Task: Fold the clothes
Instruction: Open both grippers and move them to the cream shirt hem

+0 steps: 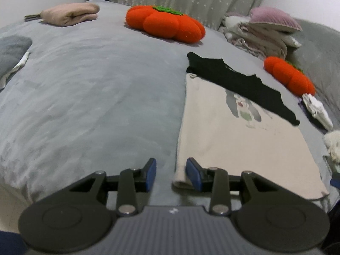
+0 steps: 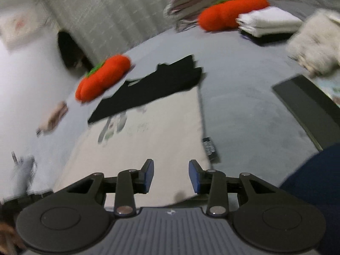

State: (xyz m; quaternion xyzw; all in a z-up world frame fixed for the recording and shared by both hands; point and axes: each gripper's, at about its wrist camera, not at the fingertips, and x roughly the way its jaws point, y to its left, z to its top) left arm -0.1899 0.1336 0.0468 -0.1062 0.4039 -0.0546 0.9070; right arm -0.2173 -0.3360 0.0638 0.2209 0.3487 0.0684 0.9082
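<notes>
Cream shirt (image 1: 233, 148) corner (folded) between left tool (image 1: 171, 175) fingers

Bedroom, grey bed (image 1: 89, 97) (plush cushions (image 1: 165, 24))

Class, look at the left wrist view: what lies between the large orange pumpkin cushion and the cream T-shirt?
A black garment lies between the pumpkin cushion and the cream T-shirt, overlapping the shirt's top edge; bare grey bedspread fills the rest.
</notes>
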